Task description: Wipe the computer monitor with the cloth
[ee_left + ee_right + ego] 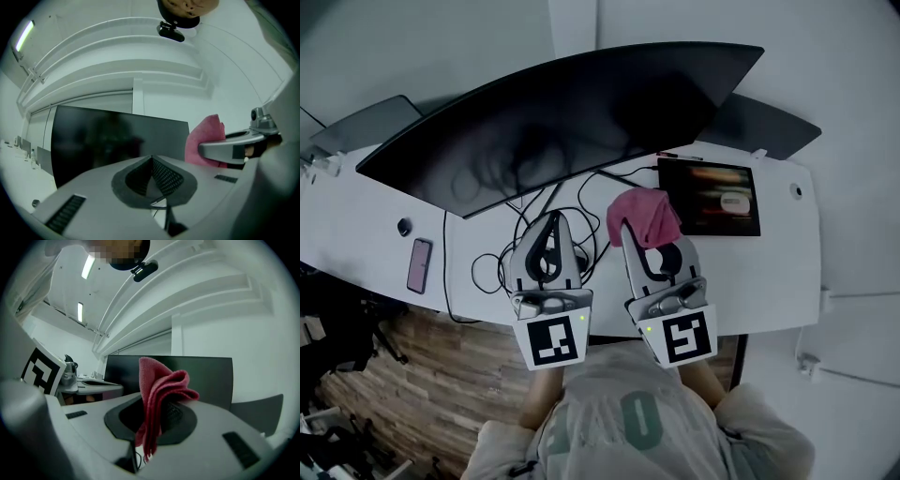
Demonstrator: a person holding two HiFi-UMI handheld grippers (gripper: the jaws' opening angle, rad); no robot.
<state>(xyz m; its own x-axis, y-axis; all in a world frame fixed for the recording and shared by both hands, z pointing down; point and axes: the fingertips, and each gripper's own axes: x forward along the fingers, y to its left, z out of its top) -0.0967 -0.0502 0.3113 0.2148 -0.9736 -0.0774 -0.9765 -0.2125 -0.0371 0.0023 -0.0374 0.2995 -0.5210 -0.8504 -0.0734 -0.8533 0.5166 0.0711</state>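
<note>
White desk (769,281) against a white wall, wood floor showing off its near-left corner. Curved monitor (572,112) runs along the far edge, screen dark. Tablet (710,197) lies flat toward the far-right corner, phone (419,265) by the left edge, cables (502,262) looped mid-desk under the screen.

Right gripper (630,230): jaws clamped on the cloth (642,216), which is pink and bunched. The right gripper view shows it pinched along a fold, with most of it standing up past the tips and a short tail hanging below. Looks deliberate: the loose wad leads, so fabric reaches the screen before the hard jaws do. The cloth is in the air over mid-desk, just beside the tablet's left edge, short of the monitor and not touching it.

Left gripper (555,217): jaws pressed together, nothing between them. It sits beside the right one over the cables, pointed at the screen. Probably just parked, since a one-cloth wipe gives it no job, unless it steadies the monitor.

Read: wipe not started, this is the approach. Next move is the right gripper forward until the wad makes contact, with light pressure. Risks: screen rocking on its stand, and the cloth dragging out of that narrow pinch on a sweep.
</note>
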